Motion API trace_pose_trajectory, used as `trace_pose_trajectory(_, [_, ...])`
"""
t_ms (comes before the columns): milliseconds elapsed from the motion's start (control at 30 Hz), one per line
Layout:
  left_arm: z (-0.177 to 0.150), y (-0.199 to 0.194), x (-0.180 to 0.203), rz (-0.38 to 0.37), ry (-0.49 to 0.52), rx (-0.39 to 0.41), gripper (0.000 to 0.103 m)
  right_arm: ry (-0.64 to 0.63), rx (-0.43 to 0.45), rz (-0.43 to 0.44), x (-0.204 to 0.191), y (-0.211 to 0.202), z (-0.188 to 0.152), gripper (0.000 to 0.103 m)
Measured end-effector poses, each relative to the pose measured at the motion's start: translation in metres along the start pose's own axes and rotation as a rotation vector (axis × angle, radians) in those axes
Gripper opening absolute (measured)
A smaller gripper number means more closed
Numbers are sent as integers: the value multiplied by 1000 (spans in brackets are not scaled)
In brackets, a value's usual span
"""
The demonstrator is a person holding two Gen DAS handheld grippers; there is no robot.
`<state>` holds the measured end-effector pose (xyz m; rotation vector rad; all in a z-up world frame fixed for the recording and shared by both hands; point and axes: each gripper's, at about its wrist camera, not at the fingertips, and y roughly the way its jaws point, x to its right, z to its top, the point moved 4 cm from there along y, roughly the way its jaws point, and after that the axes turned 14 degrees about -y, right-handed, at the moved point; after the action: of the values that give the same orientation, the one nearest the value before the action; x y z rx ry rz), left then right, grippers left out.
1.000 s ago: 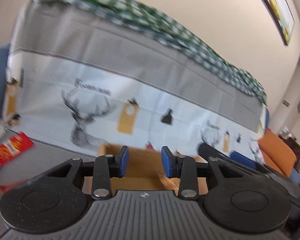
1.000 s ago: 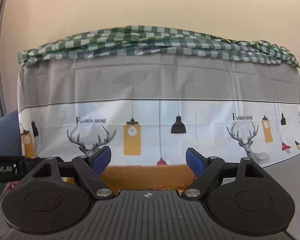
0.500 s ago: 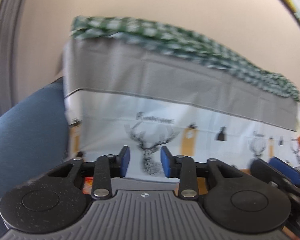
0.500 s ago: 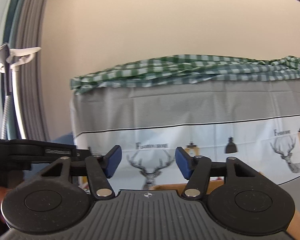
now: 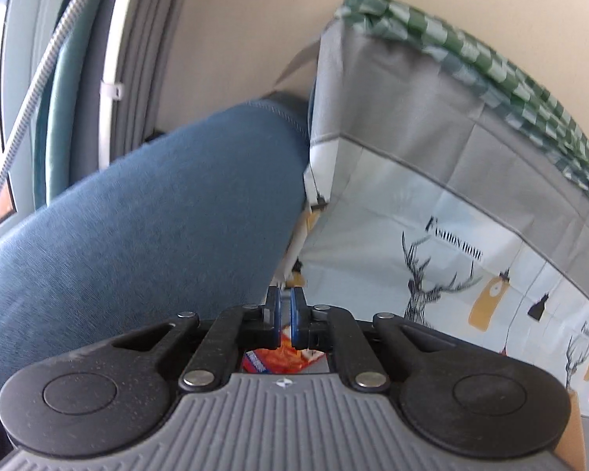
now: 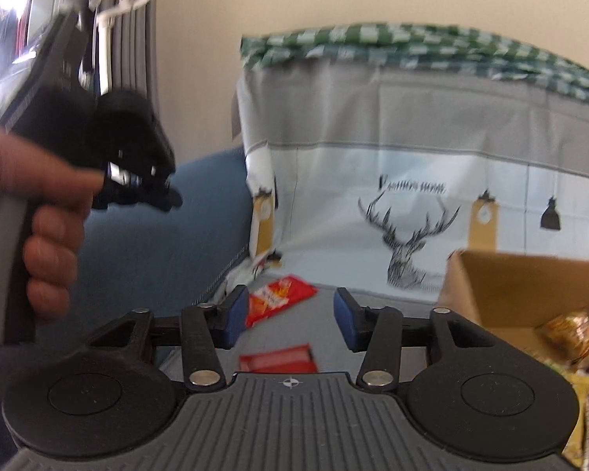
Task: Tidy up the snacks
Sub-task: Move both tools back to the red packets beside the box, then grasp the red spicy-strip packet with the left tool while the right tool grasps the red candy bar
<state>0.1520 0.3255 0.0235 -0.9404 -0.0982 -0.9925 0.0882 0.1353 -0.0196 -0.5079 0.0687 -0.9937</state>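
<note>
My left gripper (image 5: 286,314) is shut, its blue pads almost touching with nothing between them. Under it shows part of a red and orange snack packet (image 5: 282,357). In the right wrist view the same gripper (image 6: 165,196) hangs blurred at the upper left, held by a hand (image 6: 39,216). My right gripper (image 6: 288,316) is open and its jaws are opening, gripping nothing. Past its pads a red snack packet (image 6: 280,298) lies on the grey surface, and a second red packet (image 6: 278,361) lies just below the jaws.
A cardboard box (image 6: 522,286) with several wrapped snacks (image 6: 569,333) stands at the right; its corner (image 5: 573,431) shows in the left view. A blue sofa arm (image 5: 137,216) fills the left. A deer-print cloth (image 6: 412,216) hangs behind, under green checked fabric (image 6: 412,43).
Both views have swung left toward the blue sofa arm. The left jaws have closed. The right jaws stand narrower than a second ago, and the red packets and the box have come into view.
</note>
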Motion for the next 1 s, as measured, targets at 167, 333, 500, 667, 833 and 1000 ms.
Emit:
trace_pose_trajectory(167, [-6, 14, -1, 21, 21, -32, 5, 13, -96, -15, -16, 44, -21, 85])
trace_pose_trajectory(333, [-13, 27, 1, 25, 41, -65, 5, 16, -173, -17, -16, 92, -40, 92])
trace_pose_trajectory(500, [-25, 44, 10, 28, 120, -114, 7, 9, -264, 25, -15, 128, -63, 92])
trace_pose_trajectory(667, [-38, 70, 20, 49, 220, -165, 13, -40, -258, 89, -25, 138, -72, 95])
trace_pose_trajectory(833, [-51, 102, 25, 79, 303, -197, 32, -65, -203, 105, -27, 131, -72, 71])
trace_pose_trajectory(1000, [-70, 132, 31, 118, 405, -220, 50, -42, -162, 31, -23, 122, -72, 62])
